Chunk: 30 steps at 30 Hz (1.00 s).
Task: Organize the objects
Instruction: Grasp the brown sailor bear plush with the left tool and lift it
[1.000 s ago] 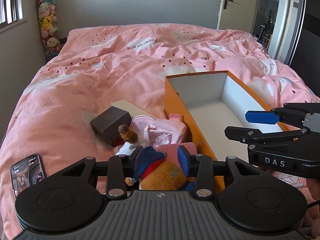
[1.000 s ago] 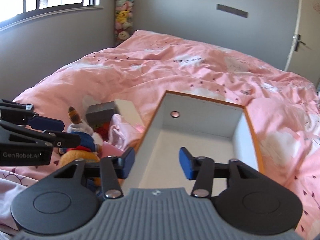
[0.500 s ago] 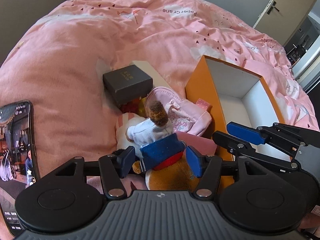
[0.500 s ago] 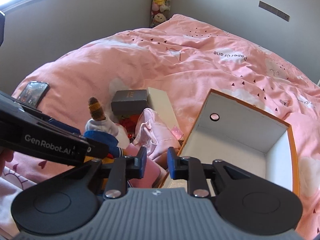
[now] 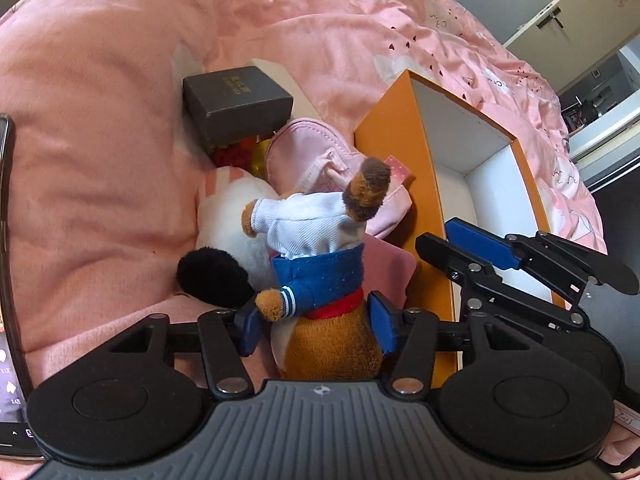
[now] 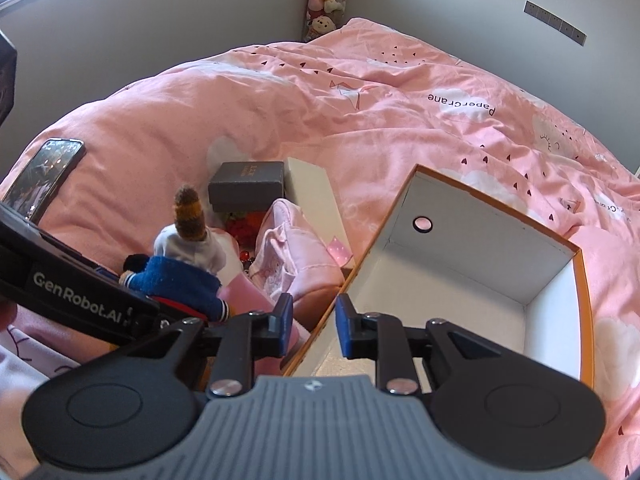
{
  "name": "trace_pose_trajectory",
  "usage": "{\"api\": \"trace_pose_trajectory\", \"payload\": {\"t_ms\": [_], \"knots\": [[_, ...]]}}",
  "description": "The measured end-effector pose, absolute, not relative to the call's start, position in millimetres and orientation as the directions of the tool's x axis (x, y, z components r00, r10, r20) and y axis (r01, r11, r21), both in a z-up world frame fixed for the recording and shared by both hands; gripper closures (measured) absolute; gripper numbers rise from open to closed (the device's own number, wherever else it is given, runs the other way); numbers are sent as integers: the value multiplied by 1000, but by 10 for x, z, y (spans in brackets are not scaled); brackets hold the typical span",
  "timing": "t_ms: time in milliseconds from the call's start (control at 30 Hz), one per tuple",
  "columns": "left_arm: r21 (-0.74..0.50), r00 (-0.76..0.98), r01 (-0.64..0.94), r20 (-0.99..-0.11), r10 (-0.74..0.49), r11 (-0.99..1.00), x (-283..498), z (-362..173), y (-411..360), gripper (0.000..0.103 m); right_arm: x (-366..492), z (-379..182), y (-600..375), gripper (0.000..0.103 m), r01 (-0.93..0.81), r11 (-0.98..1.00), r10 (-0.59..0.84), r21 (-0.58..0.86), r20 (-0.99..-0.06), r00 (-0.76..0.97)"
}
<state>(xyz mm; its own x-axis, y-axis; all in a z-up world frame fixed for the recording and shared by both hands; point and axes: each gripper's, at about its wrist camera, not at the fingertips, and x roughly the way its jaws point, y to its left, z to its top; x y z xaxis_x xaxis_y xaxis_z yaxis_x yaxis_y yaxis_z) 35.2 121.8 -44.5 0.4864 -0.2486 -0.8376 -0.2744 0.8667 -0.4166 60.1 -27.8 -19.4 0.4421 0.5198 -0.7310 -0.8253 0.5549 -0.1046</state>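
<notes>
Left wrist view: your left gripper (image 5: 314, 330) fingers are closing around the brown plush toy (image 5: 320, 272) in blue jacket, beside the orange box (image 5: 404, 128) on the bed (image 5: 100, 120). Right gripper (image 6: 311, 330) fingers narrow, straddling the box wall; "GenRobot.AI", "PaperCrane" readable.

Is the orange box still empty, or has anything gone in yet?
Empty as far as shown: the orange box shows only bare white walls and floor; its near corner is hidden behind the right gripper. The toys lie outside it.
</notes>
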Motion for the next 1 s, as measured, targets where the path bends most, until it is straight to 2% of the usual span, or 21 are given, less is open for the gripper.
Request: {"api": "trace_pose_trajectory", "payload": {"t_ms": [100, 233, 467, 600, 667, 767, 900, 1000], "knots": [[-410, 501, -244, -829, -248, 879, 344, -379, 1196, 53, 587, -171, -287, 78, -829, 550, 531, -99, -725, 439], [-333, 549, -201, -817, -176, 921, 323, -157, 1201, 55, 585, -95, -261, 78, -842, 535, 567, -73, -708, 421], [-168, 563, -197, -826, -29, 966, 410, 187, 1455, 55, 547, -50, 16, 78, -888, 461, 622, -3, -713, 325], [-70, 521, -221, -852, 57, 973, 525, 120, 1540, 54, 519, -147, 268, 78, -915, 404, 619, 17, -741, 260], [-69, 493, -240, -868, 60, 968, 547, 5, 1586, 53, 510, -207, 376, 75, -928, 372, 606, 30, -765, 219], [-106, 481, -268, -876, 37, 958, 507, -112, 1663, 50, 468, -280, 471, 72, -941, 338, 575, 7, -793, 201], [-207, 496, -306, -868, -30, 929, 397, -76, 1812, 28, 490, -334, 485, 72, -941, 338, 540, -28, -813, 218], [-251, 487, -329, -871, -64, 910, 314, -48, 1892, 24, 534, -355, 467, 72, -934, 356, 526, -32, -820, 228]]}}
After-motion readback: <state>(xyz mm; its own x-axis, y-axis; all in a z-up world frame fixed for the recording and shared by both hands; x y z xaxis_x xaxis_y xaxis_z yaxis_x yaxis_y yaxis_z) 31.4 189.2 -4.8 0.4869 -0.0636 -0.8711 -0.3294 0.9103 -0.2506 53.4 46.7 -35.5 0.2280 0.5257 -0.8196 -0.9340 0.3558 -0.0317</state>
